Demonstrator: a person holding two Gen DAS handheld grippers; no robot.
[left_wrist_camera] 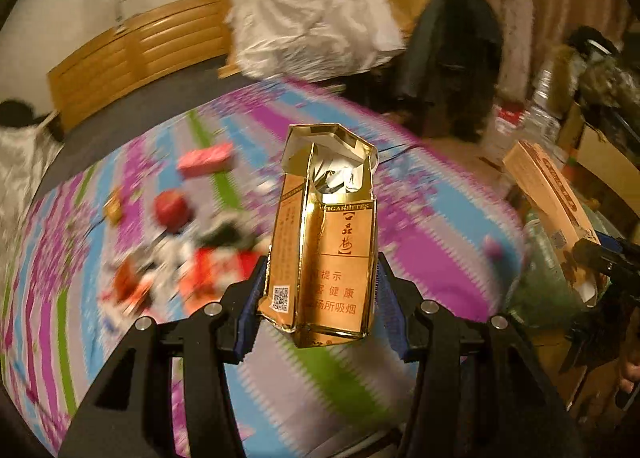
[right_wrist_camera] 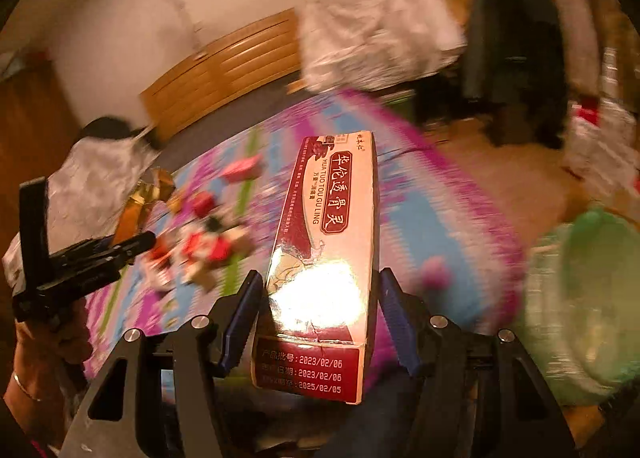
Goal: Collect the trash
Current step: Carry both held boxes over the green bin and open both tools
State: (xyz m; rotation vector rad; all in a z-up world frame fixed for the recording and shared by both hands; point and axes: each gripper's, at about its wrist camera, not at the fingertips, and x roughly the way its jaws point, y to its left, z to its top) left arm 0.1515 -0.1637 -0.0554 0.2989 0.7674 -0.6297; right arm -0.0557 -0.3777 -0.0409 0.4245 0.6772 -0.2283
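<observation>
My left gripper is shut on an open, empty gold cigarette pack and holds it upright above the bed. My right gripper is shut on a long white and dark-red medicine box; that box also shows at the right of the left wrist view. The cigarette pack shows at the left of the right wrist view. More trash lies on the patterned bedspread: a pink box, a red round item and red and white wrappers. A green-lined bin stands at the right.
A wooden headboard runs along the far side. A white plastic-wrapped bundle and a dark jacket are beyond the bed. Boxes and bottles crowd the floor at the right. Both views are motion-blurred.
</observation>
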